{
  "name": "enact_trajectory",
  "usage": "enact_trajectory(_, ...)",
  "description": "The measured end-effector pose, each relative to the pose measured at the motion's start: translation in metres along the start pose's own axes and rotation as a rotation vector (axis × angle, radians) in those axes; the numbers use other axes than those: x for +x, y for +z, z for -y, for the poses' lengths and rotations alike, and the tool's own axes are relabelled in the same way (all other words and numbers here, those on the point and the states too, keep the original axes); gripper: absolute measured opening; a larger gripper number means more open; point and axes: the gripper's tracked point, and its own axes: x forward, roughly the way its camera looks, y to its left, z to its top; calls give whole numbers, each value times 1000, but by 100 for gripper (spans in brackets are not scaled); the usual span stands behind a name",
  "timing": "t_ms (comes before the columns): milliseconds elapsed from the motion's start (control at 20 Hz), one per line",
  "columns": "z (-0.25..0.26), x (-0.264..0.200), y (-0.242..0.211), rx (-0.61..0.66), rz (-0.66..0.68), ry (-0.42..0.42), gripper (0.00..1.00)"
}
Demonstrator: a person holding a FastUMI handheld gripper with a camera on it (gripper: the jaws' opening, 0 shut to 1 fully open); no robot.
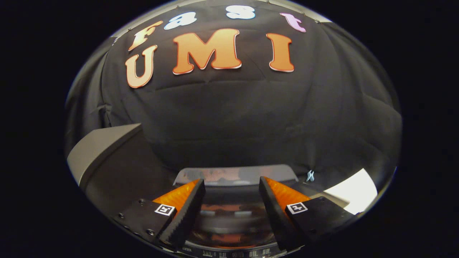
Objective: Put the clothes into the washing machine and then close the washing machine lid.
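Hovering above the washing machine [233, 200], the gripper [232, 188] (fingers apart) holds nothing.

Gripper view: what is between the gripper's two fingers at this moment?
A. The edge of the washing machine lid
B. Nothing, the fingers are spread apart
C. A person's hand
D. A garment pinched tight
B: the gripper has its fingers spread wide with an empty gap between them, and through that gap the glossy dark washing machine top shows just ahead and below, ungrasped.
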Motion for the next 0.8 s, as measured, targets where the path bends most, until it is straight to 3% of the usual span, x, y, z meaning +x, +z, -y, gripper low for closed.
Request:
enact_trajectory(150, 10, 2, -39, 30, -65, -26, 97)
enact_trajectory(300, 18, 0, -47, 42, -80, -47, 96)
enact_trajectory(800, 7, -21, 7, 4, 38, -38, 97)
